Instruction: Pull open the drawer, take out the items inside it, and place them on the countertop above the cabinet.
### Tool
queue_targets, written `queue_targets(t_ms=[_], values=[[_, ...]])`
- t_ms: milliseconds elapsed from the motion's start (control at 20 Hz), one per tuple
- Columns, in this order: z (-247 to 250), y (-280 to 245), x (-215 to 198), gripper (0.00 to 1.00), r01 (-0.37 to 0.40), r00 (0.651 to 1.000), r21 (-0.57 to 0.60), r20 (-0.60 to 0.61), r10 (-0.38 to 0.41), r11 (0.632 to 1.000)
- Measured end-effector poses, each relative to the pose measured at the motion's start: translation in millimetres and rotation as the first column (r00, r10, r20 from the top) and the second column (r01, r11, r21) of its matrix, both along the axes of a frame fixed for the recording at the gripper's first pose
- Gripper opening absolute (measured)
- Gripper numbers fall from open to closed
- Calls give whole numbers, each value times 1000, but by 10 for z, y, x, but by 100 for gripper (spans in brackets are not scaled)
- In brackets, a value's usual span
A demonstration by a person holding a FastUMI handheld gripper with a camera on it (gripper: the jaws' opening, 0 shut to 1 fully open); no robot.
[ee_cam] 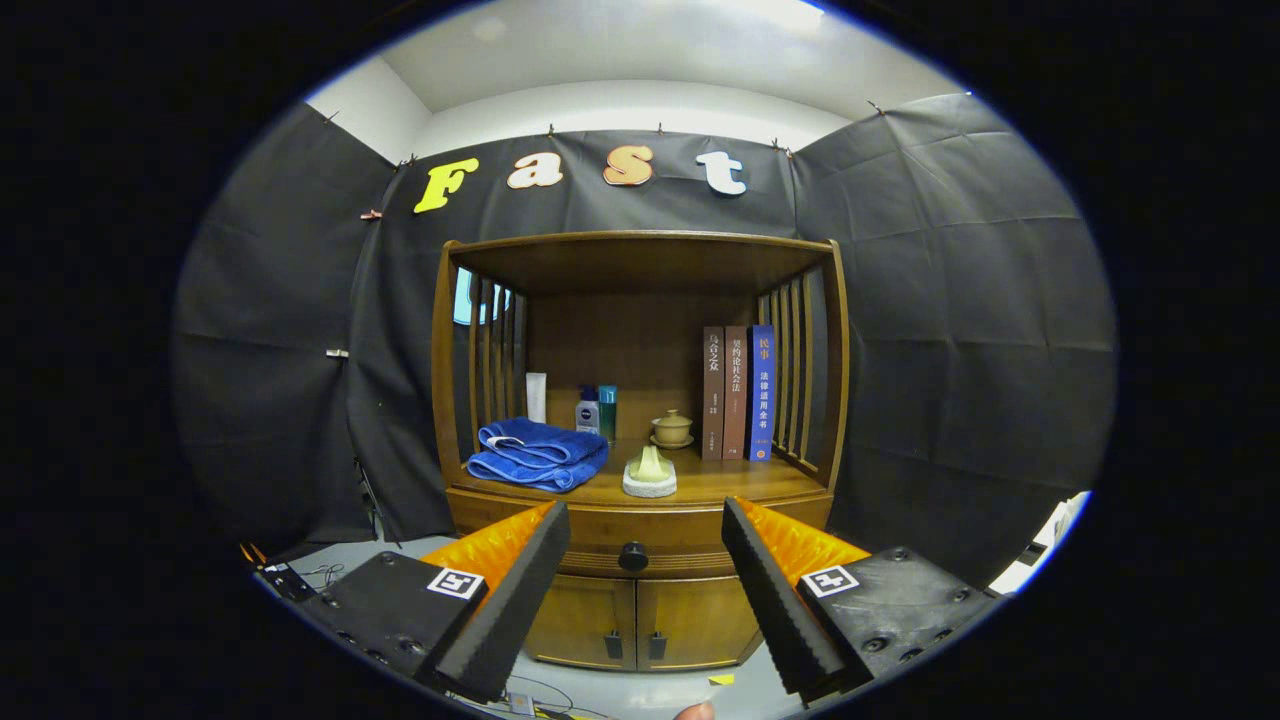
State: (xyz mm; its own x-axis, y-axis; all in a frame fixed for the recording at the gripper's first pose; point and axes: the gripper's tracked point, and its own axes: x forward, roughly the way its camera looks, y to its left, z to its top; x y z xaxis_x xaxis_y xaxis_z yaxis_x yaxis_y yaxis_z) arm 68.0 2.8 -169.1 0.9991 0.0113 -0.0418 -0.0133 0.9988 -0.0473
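Gripper fingers are spread wide, grasping nothing; between them I see the closed drawer and its round knob.

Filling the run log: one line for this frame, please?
phase: approach | gripper: open, nothing held | drawer: closed | knob: between fingers, beyond them, untouched | countertop: towel, books present

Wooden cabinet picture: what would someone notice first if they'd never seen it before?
Probably the tall brown wooden cabinet straight ahead, with a folded blue towel on its countertop and three upright books further right. Next, the open gripper, its fingers spread either side of the round black drawer knob, which sits beyond them on the shut drawer.
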Motion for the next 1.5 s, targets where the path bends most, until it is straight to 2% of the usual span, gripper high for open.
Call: queue_targets(t_ms=[1500], values=[[99, 147, 40, 99, -14, 999, -19, 40, 15, 1000]])
